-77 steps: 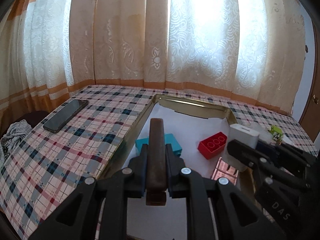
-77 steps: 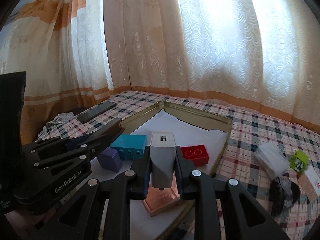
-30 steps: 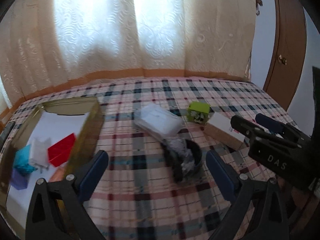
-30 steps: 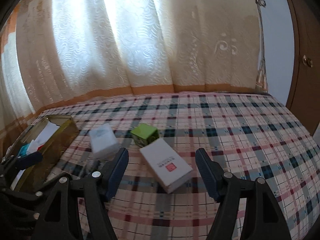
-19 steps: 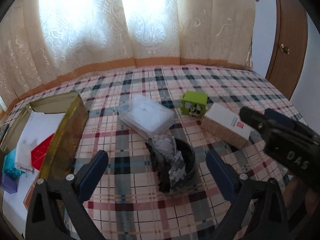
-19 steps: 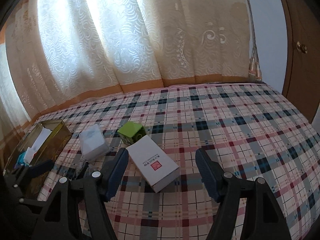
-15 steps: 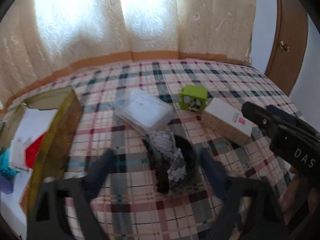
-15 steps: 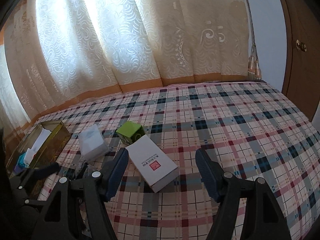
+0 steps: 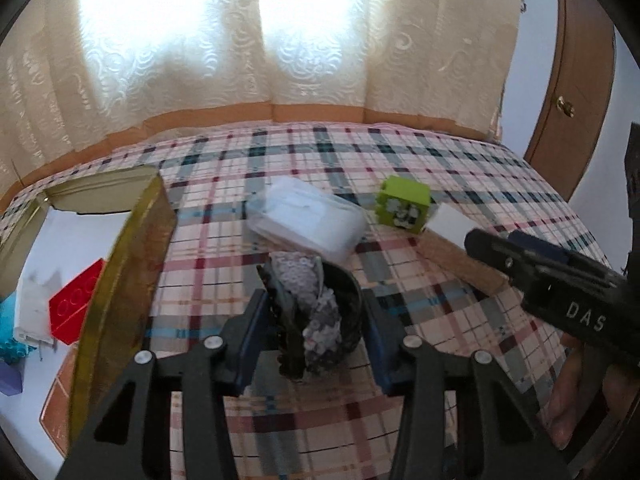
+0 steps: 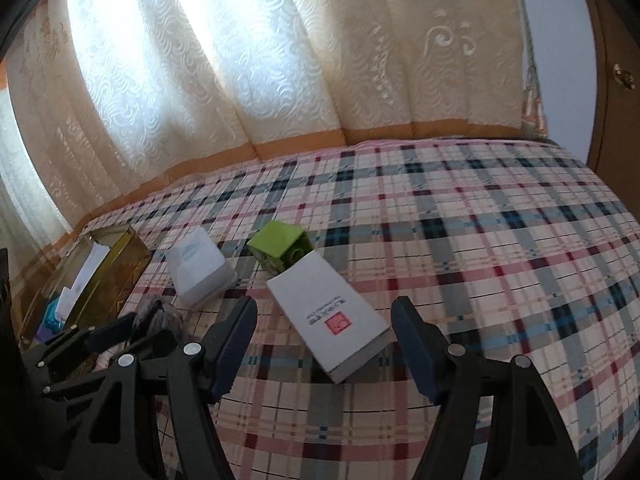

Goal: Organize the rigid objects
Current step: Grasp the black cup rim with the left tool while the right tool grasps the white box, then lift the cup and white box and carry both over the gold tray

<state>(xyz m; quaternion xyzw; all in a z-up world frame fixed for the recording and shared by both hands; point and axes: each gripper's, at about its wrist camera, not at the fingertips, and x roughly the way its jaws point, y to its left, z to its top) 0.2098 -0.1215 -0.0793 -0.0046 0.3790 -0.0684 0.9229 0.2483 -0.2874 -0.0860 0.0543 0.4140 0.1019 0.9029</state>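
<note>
My left fingers [image 9: 256, 312] sit wide around the black bowl [image 9: 340, 304], and my right gripper [image 10: 324, 340] is open over the white box [image 10: 328, 312], ready to grab both.

You see a woven checked cloth [image 10: 460, 240] under everything. The tray [image 9: 120, 288] looks glossy gold metal, lined with white paper [image 9: 72, 236]. At 11 o'clock, the container [image 9: 304, 220] is frosted plastic; the box [image 10: 328, 316] is matt cardboard.
</note>
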